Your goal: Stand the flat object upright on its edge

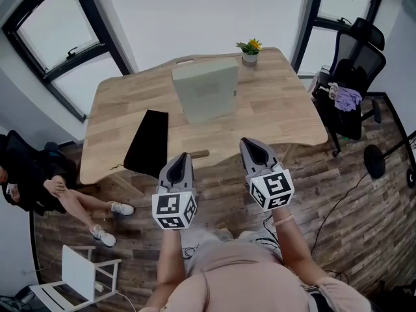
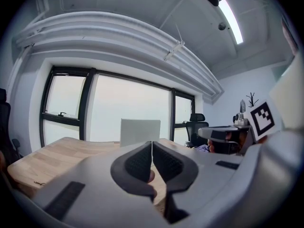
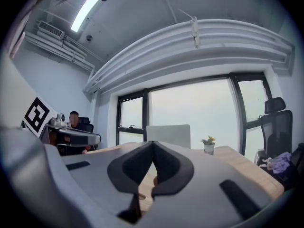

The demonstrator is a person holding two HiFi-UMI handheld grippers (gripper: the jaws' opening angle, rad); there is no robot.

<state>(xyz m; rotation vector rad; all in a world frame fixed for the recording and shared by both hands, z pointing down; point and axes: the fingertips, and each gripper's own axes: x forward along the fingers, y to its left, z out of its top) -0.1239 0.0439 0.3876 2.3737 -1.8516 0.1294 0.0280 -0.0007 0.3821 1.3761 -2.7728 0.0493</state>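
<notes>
A pale grey-green flat slab (image 1: 205, 90) stands upright on its edge in the middle of the wooden table (image 1: 279, 109). It shows as a pale rectangle (image 2: 140, 132) in the left gripper view and again as a slab (image 3: 168, 136) in the right gripper view. Both grippers hang off the table's near edge, well short of the slab. My left gripper (image 1: 182, 159) is shut with nothing in it, its pads meeting at the tip (image 2: 151, 143). My right gripper (image 1: 250, 145) is likewise shut and empty (image 3: 152, 143).
A black flat pouch (image 1: 147, 142) lies on the table's left front. A small potted plant (image 1: 249, 50) stands at the far edge. An office chair (image 1: 351, 83) with cloth on it is at the right. A seated person (image 1: 39, 181) is at the left, and a white stool (image 1: 78, 272).
</notes>
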